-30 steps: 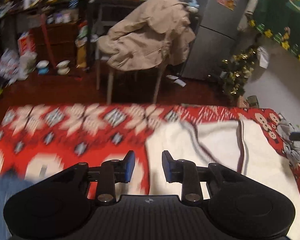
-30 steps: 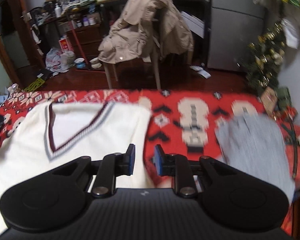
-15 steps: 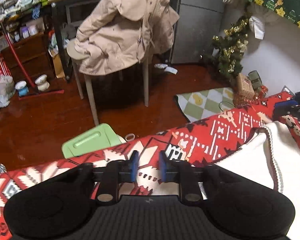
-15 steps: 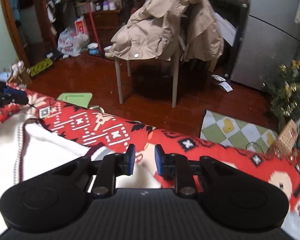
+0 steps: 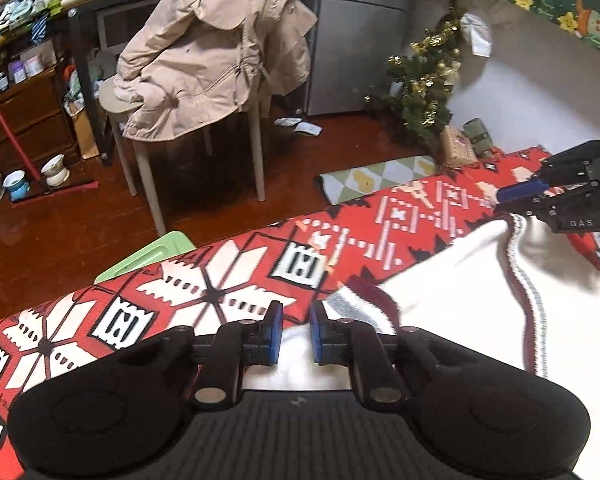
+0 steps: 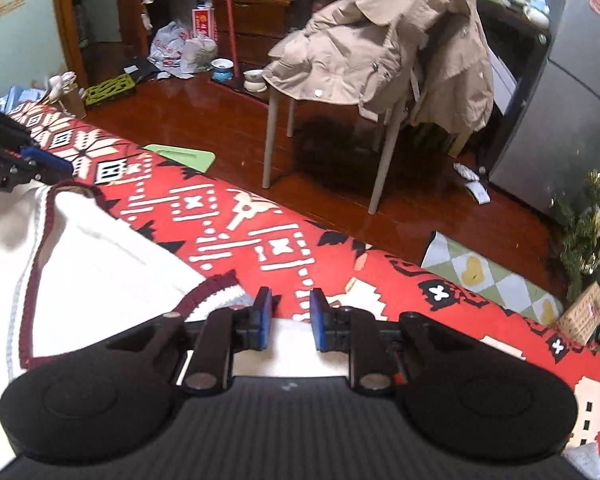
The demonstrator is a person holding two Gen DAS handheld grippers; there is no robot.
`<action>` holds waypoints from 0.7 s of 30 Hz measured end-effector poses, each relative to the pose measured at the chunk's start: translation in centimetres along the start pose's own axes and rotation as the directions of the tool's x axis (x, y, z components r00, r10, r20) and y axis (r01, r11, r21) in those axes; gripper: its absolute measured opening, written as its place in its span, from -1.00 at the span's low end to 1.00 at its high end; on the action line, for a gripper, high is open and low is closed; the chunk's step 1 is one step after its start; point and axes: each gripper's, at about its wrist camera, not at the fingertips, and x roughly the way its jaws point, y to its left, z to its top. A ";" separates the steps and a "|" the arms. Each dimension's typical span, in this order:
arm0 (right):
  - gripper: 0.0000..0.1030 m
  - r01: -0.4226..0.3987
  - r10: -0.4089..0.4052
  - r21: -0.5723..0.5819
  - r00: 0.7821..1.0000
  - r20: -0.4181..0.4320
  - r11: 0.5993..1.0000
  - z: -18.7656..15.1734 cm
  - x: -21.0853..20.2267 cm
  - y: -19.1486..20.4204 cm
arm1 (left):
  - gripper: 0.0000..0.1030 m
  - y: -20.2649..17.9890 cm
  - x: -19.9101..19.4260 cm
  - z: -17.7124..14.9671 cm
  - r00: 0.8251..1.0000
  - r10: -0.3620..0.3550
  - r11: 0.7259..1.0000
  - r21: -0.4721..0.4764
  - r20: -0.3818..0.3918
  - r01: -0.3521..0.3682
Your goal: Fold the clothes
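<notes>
Left gripper (image 5: 292, 334), bottom centre of its frame: jaws spread, poised over the white vest (image 5: 452, 320) edge. Right gripper (image 6: 287, 324), likewise: jaws spread above the vest hem. Vest lies on red patterned blanket (image 6: 260, 232). Beyond: jacket-draped chair (image 5: 204, 64), upper frame.

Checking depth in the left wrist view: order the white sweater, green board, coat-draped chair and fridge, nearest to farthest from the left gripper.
From the left gripper:
1. White sweater, right beneath.
2. Green board, left, on floor.
3. Coat-draped chair, center-left.
4. Fridge, back, center-right.
</notes>
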 end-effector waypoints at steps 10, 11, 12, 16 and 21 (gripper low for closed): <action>-0.57 -0.047 0.046 -0.087 0.999 -0.015 0.995 -0.9 -1.3 1.6 | -0.76 -1.4 -1.1 -1.1 1.000 -0.017 0.997 0.079 -0.009 0.017; -0.57 -0.046 0.045 -0.095 0.999 -0.018 0.994 -0.9 -1.3 1.7 | -0.76 -1.5 -1.2 -1.1 1.000 -0.020 0.996 0.084 -0.013 0.021; -0.56 -0.049 0.047 -0.102 0.999 -0.021 0.994 -1.0 -1.3 1.9 | -0.76 -1.5 -1.2 -1.1 0.999 -0.030 0.996 0.085 -0.018 0.031; -0.56 -0.101 0.096 -0.119 0.994 -0.042 0.988 -1.2 -1.6 1.9 | -0.76 -1.1 -1.4 -1.1 0.996 -0.076 0.993 0.087 -0.045 0.080; -0.56 -0.133 0.125 -0.135 0.990 -0.061 0.982 -1.3 -1.8 1.9 | -0.76 -0.7 -1.6 -1.1 0.989 -0.128 0.988 0.078 -0.076 0.134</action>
